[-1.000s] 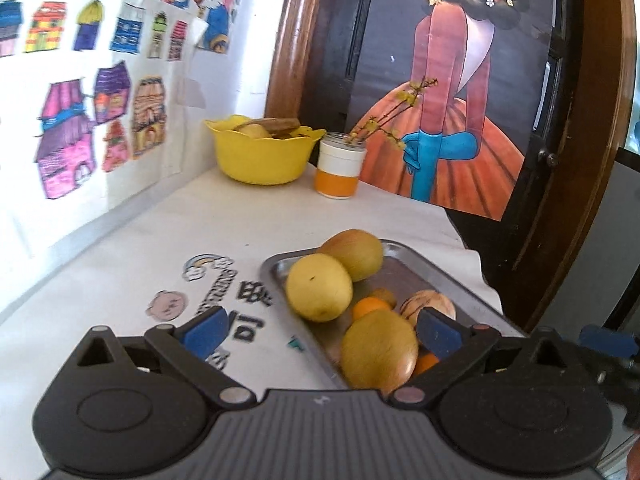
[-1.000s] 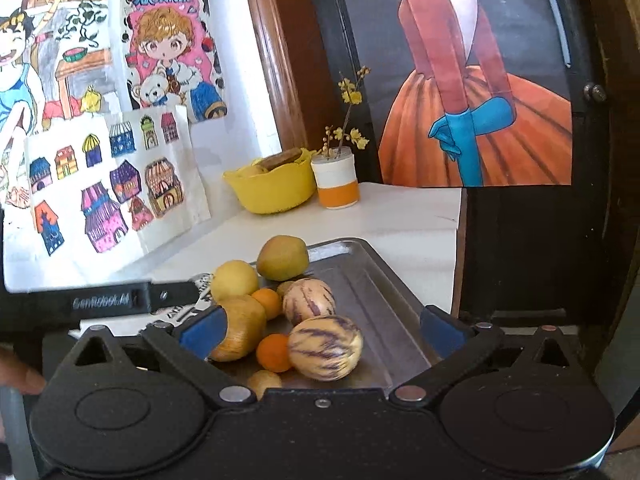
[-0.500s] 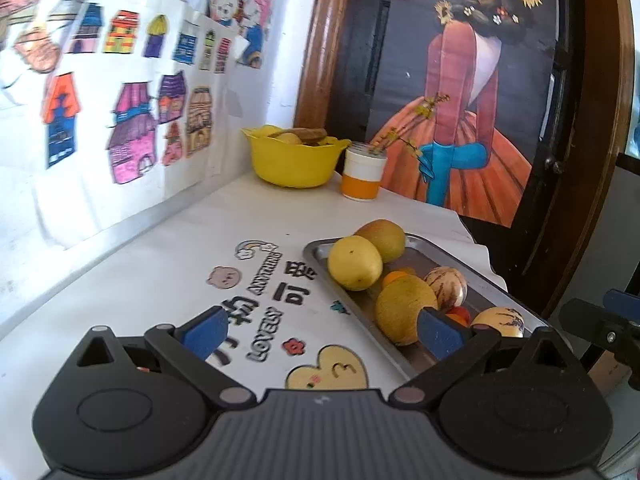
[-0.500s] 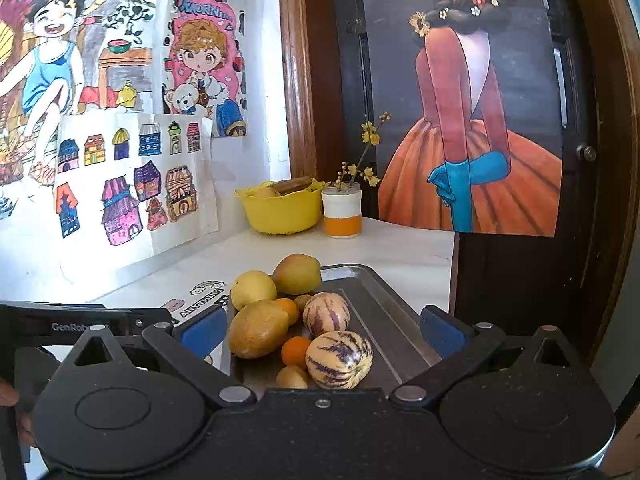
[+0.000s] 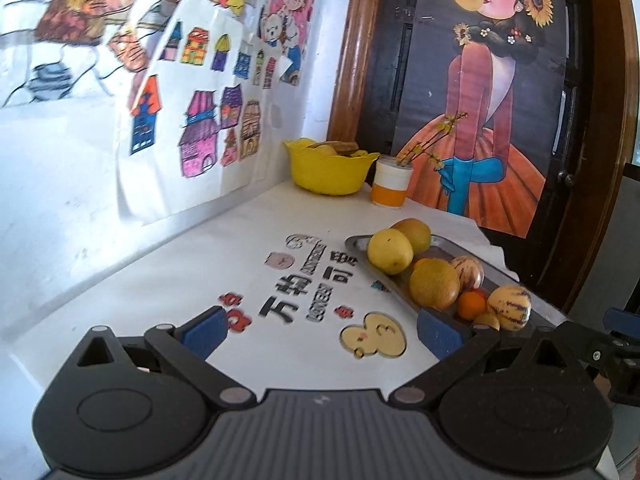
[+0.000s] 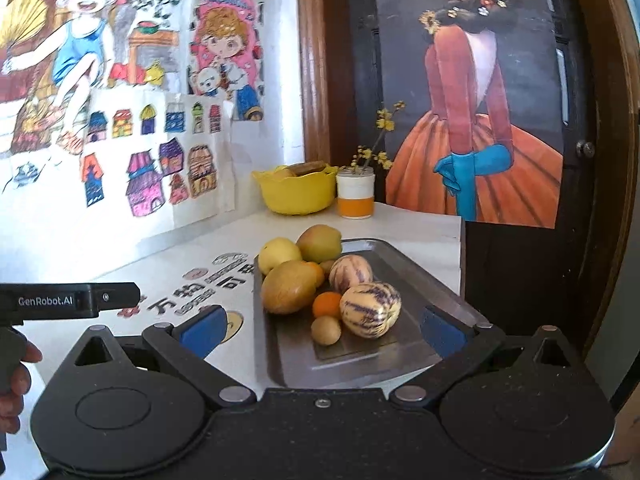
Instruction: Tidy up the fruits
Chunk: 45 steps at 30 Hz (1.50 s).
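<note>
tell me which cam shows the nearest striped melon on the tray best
The right wrist view: the striped melon sits centred between the open right claw, whole and unobstructed on the tray. The left wrist view shows it smaller, at the right edge, side-on.

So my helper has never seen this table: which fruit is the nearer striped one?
Find the metal tray on the white table. At its near end lies the striped melon, cream with purple streaks, beside a small orange; its striped twin sits farther back.
</note>
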Available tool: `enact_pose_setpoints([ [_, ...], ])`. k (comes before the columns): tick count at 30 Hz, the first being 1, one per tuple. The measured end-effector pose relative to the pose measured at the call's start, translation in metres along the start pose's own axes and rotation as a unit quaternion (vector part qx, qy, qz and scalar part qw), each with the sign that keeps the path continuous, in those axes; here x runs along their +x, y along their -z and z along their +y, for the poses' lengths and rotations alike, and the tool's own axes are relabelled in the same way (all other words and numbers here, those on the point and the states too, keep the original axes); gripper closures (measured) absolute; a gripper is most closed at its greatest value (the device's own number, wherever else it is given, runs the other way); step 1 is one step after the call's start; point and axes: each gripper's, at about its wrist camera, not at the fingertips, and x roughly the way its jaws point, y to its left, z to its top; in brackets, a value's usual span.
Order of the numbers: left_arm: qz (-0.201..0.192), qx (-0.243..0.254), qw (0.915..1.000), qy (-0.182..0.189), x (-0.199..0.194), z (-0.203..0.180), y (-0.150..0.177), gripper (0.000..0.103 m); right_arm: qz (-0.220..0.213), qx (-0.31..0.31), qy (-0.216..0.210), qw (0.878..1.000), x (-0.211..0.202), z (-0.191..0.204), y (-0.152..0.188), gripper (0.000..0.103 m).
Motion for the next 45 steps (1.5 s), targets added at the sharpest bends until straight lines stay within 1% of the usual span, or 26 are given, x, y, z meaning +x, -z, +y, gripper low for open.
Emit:
enact_pose_setpoints([
  [12,-0.006,-0.005,0.9995,-0.029,-0.035,0.022,0.024,0.001,-0.007,-0.005,-0.014,1.0,-0.017,0.018,0.022,0.001],
  [17,-0.007,-0.005,0.9994,-0.035,-0.043,0.026,0.029,0.0,-0.008,0.003,-0.016,1.0,-0.021,0.022,0.027,0.001],
  [30,-0.015,0.001,0.9993,-0.034,-0.053,0.027,0.037,0.001,-0.018,0.004,-0.015,1.0,-0.029,0.029,0.034,0.001],
  [40,-0.027,0.001,0.9984,-0.049,-0.058,0.033,0.046,0.0,-0.003,-0.003,-0.02,1.0,-0.025,0.031,0.042,0.001],
  [45,-0.021,0.004,0.9986,-0.048,-0.057,0.032,0.049,0.0,0.001,-0.003,-0.022,1.0,-0.021,0.031,0.043,0.001],
])
